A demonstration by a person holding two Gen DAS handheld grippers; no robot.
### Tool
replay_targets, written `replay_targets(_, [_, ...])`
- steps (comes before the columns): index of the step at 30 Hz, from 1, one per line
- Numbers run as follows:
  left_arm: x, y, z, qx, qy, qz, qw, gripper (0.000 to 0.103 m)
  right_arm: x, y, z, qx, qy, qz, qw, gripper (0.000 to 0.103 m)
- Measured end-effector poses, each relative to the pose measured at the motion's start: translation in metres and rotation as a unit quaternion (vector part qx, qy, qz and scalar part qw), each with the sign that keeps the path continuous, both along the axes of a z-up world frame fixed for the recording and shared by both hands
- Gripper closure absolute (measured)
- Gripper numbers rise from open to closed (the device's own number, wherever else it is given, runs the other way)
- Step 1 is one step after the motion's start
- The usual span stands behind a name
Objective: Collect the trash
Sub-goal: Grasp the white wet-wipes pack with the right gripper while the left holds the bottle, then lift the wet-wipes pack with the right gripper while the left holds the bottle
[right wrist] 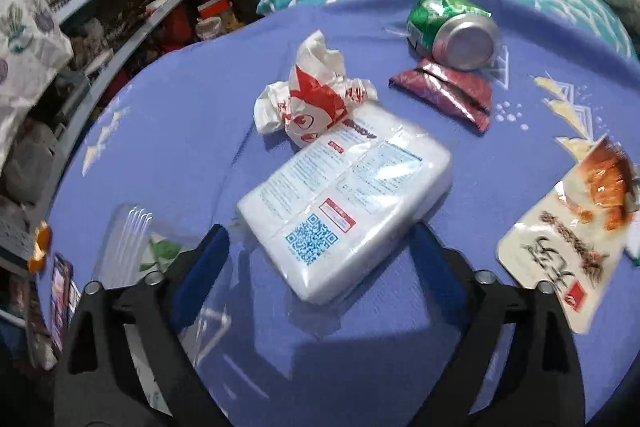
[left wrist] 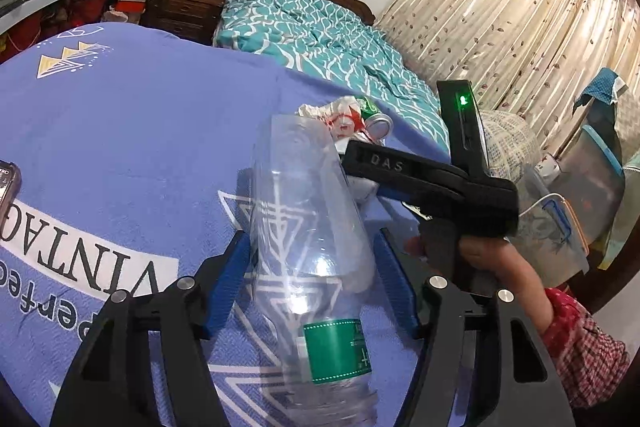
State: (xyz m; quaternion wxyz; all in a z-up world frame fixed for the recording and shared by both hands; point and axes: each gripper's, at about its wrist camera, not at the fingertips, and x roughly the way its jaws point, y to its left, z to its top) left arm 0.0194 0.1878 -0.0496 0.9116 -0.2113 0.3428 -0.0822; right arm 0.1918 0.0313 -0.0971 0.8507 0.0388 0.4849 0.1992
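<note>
A clear plastic bottle [left wrist: 308, 227] with a green label sits tilted between the blue pads of my left gripper [left wrist: 312, 237], which is shut on it above the blue printed cloth [left wrist: 120, 131]. My right gripper [right wrist: 320, 229] stands wide open over a white tissue pack [right wrist: 348, 203] with a QR code; the pack's near end lies between the fingers, unpressed. Beyond it lie a crumpled red-and-white wrapper [right wrist: 316, 99], a crushed green can [right wrist: 452, 31] and a maroon wrapper [right wrist: 444, 91]. A beige snack packet [right wrist: 572, 227] lies to the right. A hand [left wrist: 484, 255] holds the right gripper [left wrist: 360, 175].
A phone [right wrist: 60, 299] lies at the cloth's left edge. Cluttered shelves [right wrist: 120, 7] stand to the left. Behind the cloth is a bed with a teal quilt [left wrist: 312, 31], then curtains [left wrist: 520, 7]. Plastic containers [left wrist: 592, 179] stand at the right.
</note>
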Motion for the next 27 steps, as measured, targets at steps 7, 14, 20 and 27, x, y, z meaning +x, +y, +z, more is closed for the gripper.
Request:
replay_targets(7, [0.006, -0.001, -0.005, -0.003, 0.021, -0.008, 0.9997, 0.031, -0.01, -0.012, 0.001, -0.013, -0.007, 0.02, 1.0, 0.046])
replay_targets(14, [0.009, 0.003, -0.008, -0.005, 0.031, -0.002, 0.9995, 0.02, -0.035, -0.029, 0.003, -0.011, -0.014, 0.02, 1.0, 0.048])
replay_targets(20, [0.009, -0.004, -0.007, 0.011, 0.033, -0.015, 0.9993, 0.015, -0.087, -0.056, 0.006, -0.017, -0.021, 0.064, 0.998, 0.048])
replay_targets(27, [0.013, -0.005, -0.009, -0.01, 0.042, -0.042, 0.9982, 0.01, -0.143, -0.104, 0.011, -0.045, -0.039, 0.081, 0.995, 0.044])
